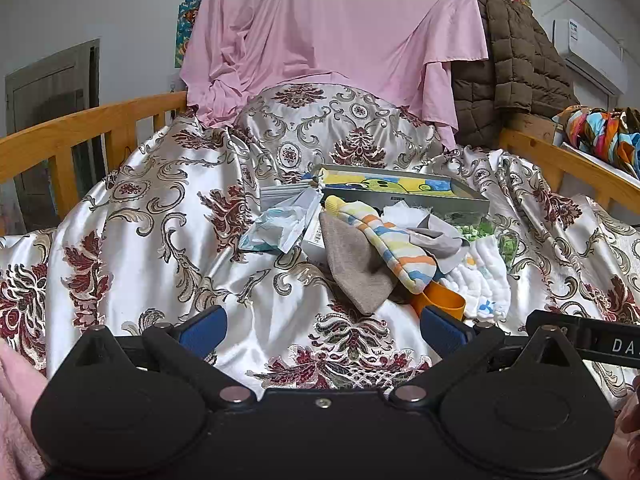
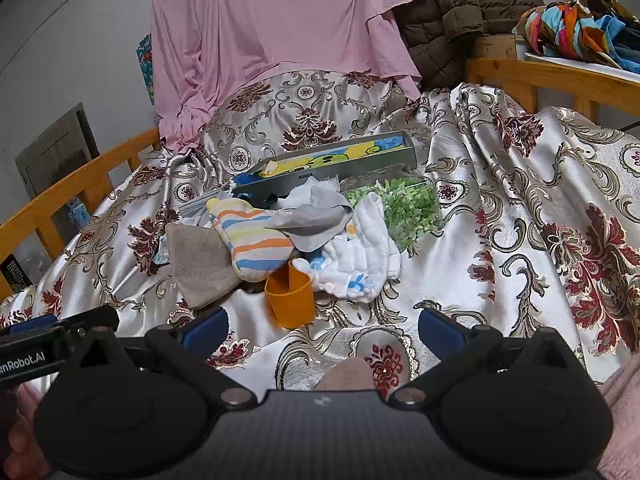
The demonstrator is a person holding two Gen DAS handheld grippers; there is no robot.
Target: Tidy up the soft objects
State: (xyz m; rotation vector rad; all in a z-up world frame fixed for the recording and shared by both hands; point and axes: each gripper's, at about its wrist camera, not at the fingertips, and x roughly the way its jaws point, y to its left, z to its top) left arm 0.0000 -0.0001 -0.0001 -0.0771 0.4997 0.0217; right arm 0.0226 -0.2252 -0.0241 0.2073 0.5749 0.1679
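Both hand-held grippers hover low over the bed with their blue-padded jaws spread wide and nothing between them: the left hand-held gripper [image 1: 320, 330] faces the heap's near left edge, the right hand-held gripper [image 2: 322, 330] its near middle.

Just beyond the right one lies an orange band-like loop [image 2: 289, 296], resting on the patterned satin bedspread [image 2: 500, 240] and touching the white quilted cloth with blue print [image 2: 360, 268] to its right. To the left, the pastel striped sock [image 2: 256, 242] drapes over the flat brown-grey felt cloth [image 2: 198, 266]; a grey rag [image 2: 316, 220] sits on top farther back. Behind the heap are a clear bag of green bits [image 2: 408, 208] and a long grey tray holding a yellow-and-blue printed cloth [image 2: 340, 160].

Nothing appears sorted yet. A sound start, I judge, is one topmost piece: pinch the sock's near edge, lift straight up so the felt beneath stays put, and use the other tool to pin it if it drags. The slippery satin may bunch, so close on the item alone.
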